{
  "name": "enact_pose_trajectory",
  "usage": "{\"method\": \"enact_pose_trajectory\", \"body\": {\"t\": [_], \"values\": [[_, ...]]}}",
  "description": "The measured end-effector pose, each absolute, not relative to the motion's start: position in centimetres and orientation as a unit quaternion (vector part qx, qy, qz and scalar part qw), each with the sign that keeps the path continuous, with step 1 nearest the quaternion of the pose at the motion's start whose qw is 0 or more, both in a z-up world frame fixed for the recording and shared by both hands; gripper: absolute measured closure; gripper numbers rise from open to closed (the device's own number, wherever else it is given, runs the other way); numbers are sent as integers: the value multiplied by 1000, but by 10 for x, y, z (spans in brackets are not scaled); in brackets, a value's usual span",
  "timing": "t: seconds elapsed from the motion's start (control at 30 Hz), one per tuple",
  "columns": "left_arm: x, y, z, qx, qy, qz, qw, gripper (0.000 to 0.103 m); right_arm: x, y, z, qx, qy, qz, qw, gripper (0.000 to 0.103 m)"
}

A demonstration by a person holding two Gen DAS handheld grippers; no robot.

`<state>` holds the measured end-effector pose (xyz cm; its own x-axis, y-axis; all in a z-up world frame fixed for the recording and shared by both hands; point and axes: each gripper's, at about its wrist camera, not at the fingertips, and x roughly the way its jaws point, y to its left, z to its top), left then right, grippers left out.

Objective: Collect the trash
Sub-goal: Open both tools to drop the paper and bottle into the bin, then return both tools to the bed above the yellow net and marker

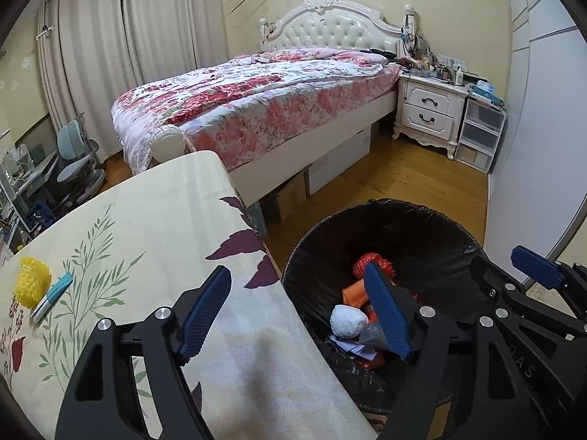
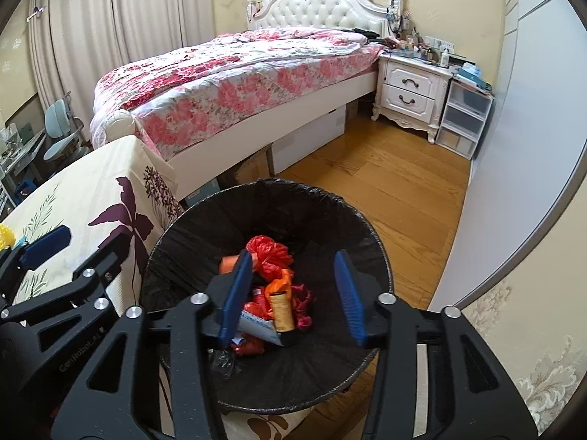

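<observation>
Both claws hung spread and empty over the bin (image 2: pixel 264 198), left claw (image 1: pixel 299 311) at its desk-side rim, right claw (image 2: pixel 293 293) over its middle. Trash (image 2: pixel 271 293) lay inside; yellow net (image 1: pixel 31 286) waited on the desk (image 1: pixel 154 220) beside the bin, best pinched gently by its middle.

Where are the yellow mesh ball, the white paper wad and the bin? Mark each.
yellow mesh ball (image 1: pixel 31 285), left wrist view, its middle.
white paper wad (image 1: pixel 347 321), left wrist view, its top.
bin (image 2: pixel 205 205), right wrist view, far rim.

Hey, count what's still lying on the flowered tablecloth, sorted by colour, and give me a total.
Yellow: 1, the mesh ball
White and blue: 1, the small flat packet
Total: 2 on the tablecloth
</observation>
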<state>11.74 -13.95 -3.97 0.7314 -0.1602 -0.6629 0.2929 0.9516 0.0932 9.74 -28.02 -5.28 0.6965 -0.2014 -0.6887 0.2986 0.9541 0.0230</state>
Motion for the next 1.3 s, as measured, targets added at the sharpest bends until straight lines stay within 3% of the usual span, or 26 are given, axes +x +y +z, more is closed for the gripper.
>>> {"method": "enact_pose_trajectory", "body": {"t": [0.2,0.37,0.7,1.3], "values": [[118,-125,-38,94,340,-98,930,20,95,-282,-51,62,360,-154,918,23],[117,-113,-37,96,339,-78,933,16,94,-280,-50,65,361,-155,917,14],[108,-79,-38,92,345,-53,932,15,92,-250,-49,51,358,-140,922,6],[81,58,-33,62,358,64,930,14,114,-127,-50,21,390,-6,921,6]]}}
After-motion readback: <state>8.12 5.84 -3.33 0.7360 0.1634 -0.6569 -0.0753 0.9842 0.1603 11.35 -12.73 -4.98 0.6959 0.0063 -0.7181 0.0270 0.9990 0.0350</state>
